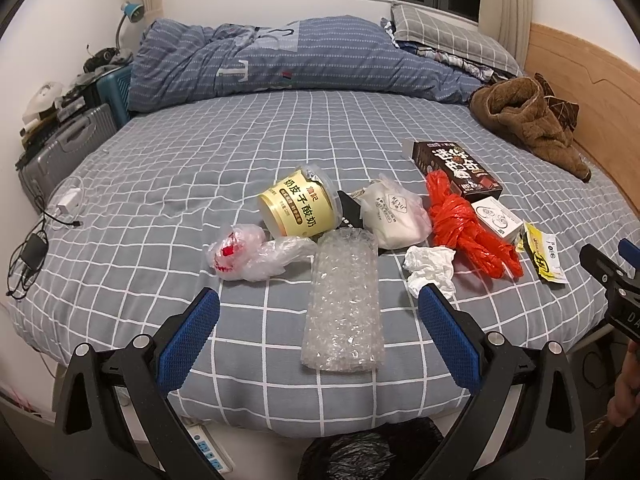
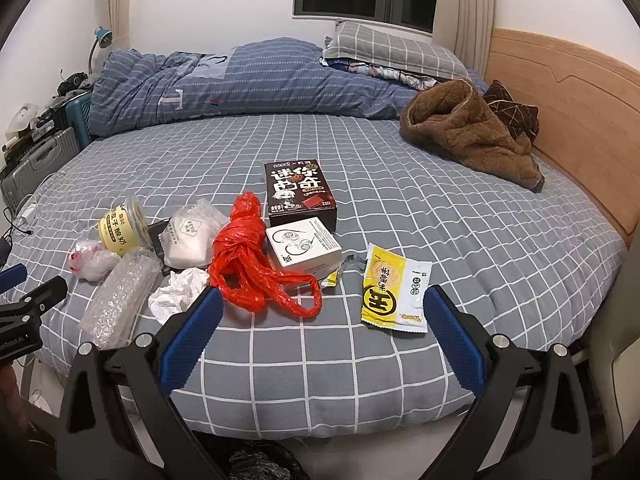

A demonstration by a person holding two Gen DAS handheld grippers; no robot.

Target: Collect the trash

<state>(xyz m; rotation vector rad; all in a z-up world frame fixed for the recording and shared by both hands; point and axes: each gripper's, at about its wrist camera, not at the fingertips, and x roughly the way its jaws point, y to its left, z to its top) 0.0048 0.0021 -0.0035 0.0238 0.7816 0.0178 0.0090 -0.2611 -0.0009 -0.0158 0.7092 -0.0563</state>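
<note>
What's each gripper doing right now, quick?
Left gripper: open, empty, over the bubble wrap.
Right gripper: open, empty, above the bed.

Bed (image 2: 440, 220) right half free; trash (image 1: 340, 240) clusters left.

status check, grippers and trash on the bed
Left gripper open, empty. Right gripper open, empty. Bubble wrap, red bag untouched on bed. Nothing blocking.

We count two boxes (image 2: 299, 196) (image 2: 304, 247), three plastic bags (image 2: 256, 258) (image 2: 90, 262) (image 2: 192, 236), one yogurt tub (image 2: 120, 228), one bubble wrap (image 2: 120, 300), one tissue (image 2: 176, 294), two wrappers (image 2: 394, 292) (image 2: 344, 268).
</note>
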